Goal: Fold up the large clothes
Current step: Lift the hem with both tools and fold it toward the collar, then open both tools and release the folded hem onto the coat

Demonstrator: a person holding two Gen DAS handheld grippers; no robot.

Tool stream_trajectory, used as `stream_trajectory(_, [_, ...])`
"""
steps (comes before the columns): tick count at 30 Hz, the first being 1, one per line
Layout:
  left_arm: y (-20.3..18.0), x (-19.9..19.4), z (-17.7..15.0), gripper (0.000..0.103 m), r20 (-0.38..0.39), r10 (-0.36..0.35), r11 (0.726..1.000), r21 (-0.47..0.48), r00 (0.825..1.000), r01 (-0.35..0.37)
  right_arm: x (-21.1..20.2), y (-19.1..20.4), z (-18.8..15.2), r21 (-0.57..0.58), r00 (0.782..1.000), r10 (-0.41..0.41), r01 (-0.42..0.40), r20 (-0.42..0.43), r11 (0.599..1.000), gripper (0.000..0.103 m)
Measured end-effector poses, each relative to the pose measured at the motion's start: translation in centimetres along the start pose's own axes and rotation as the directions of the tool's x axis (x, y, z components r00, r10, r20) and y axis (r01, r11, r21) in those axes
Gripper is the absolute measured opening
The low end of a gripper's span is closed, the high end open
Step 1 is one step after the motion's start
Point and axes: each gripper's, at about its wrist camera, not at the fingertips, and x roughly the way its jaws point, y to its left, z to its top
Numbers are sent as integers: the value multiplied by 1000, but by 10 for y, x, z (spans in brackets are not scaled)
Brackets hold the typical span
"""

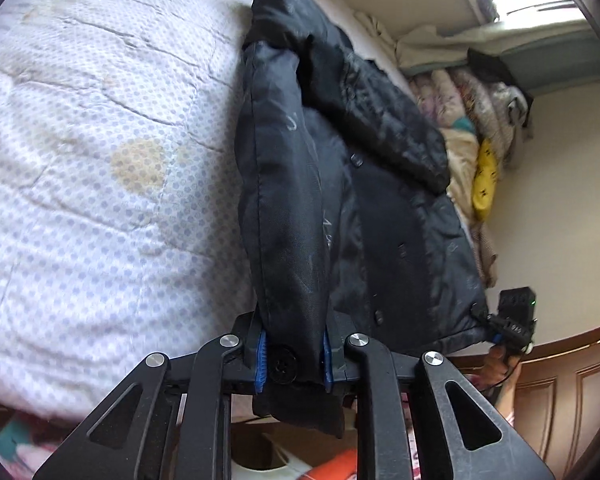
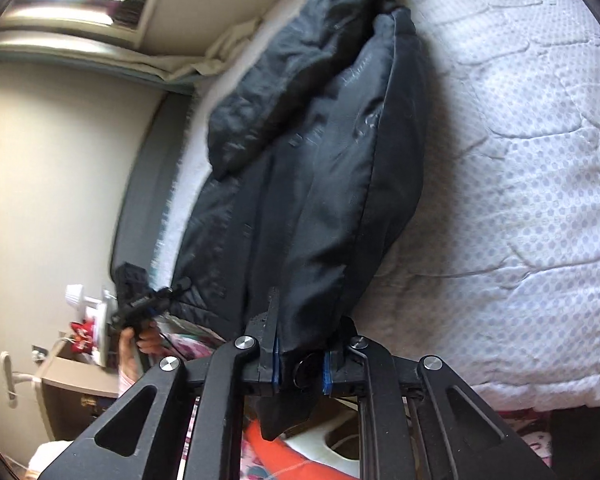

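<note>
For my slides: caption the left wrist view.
Left gripper clamps the black padded jacket's hem on a dotted white quilt.

Each fisheye camera sat just behind its own jaws at the near edge of the bed point(image 1: 80, 140), looking forward and down along them, very close to the dark jacket point(image 1: 300, 200). The left wrist view faced far and rightward, catching the right gripper point(image 1: 500, 338) at its right edge. The right wrist view mirrored it, catching the left gripper point(image 2: 150, 308) at its left, and both shared the jacket and quilted bed.

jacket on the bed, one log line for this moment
jacket: hem held both corners | left gripper: shut | right gripper: shut | bed: under jacket
</note>
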Motion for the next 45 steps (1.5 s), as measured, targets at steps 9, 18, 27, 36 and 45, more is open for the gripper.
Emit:
stream_trajectory(9, [-16,-59,-34,23,35,-41,998,42,999,40,-35,23,-33,-29,997,49,-47,62,998,10])
stream_trajectory(18, [-25,-96,-52,23,56,-99,995,28,994,98,-72,30,-68,-40,986,98,-93,135,995,10])
stream_trajectory(27, [-44,-98,18,23,148,-131,991,-6,980,134,-77,52,-10,-80,966,143,-128,214,989,10])
stream_trajectory(36, [-59,-66,122,23,264,-116,988,-66,958,138,-40,72,107,-25,947,67,-63,313,998,10])
stream_trajectory(45, [-41,-5,188,24,272,-12,990,-129,962,49,17,51,181,73,951,-71,51,302,996,10])
